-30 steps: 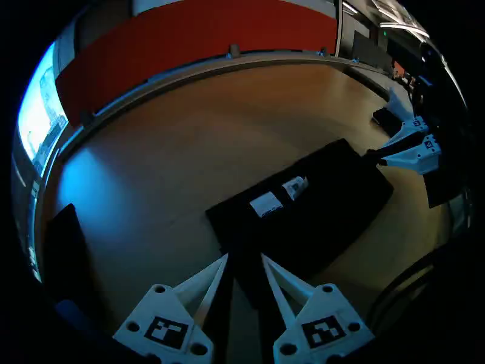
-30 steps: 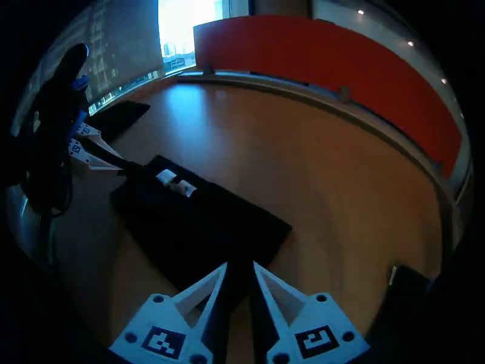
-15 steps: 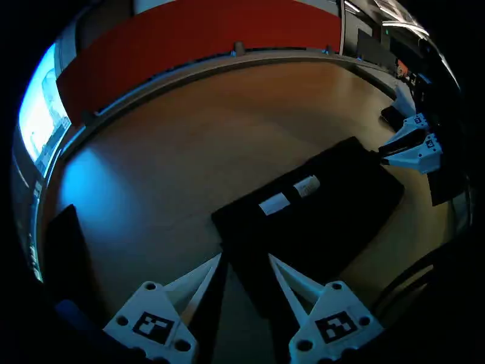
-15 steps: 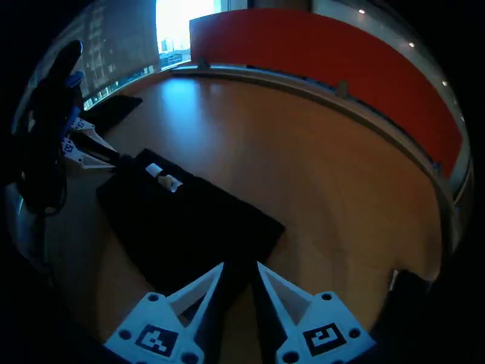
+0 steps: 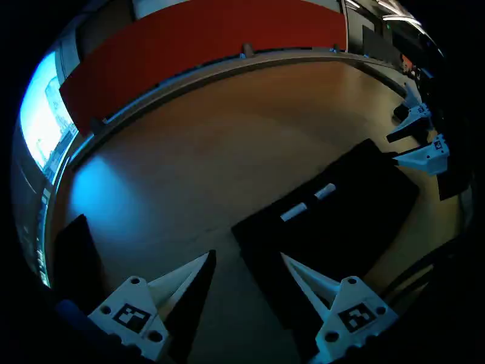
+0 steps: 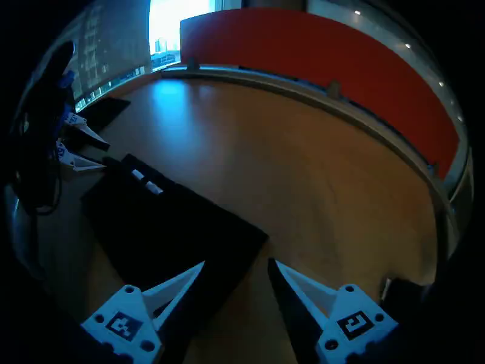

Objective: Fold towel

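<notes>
Black towel [image 5: 357,224] flat on the table [image 5: 200,158]
Left gripper [image 5: 247,253] and right gripper [image 6: 236,262] at its opposite ends, fingers spread apart (white tags [image 5: 309,203] on top)

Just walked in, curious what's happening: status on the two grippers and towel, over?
Left gripper open, right gripper open. Black towel flat on wooden table, held by neither. Dark flat item apart at table edge.

Wooden table [image 5: 182,158]; black towel [image 5: 351,224] lying flat; another dark flat item [image 5: 73,252] apart.

Wooden table [image 5: 182,151], red partition [image 5: 200,36]
</notes>
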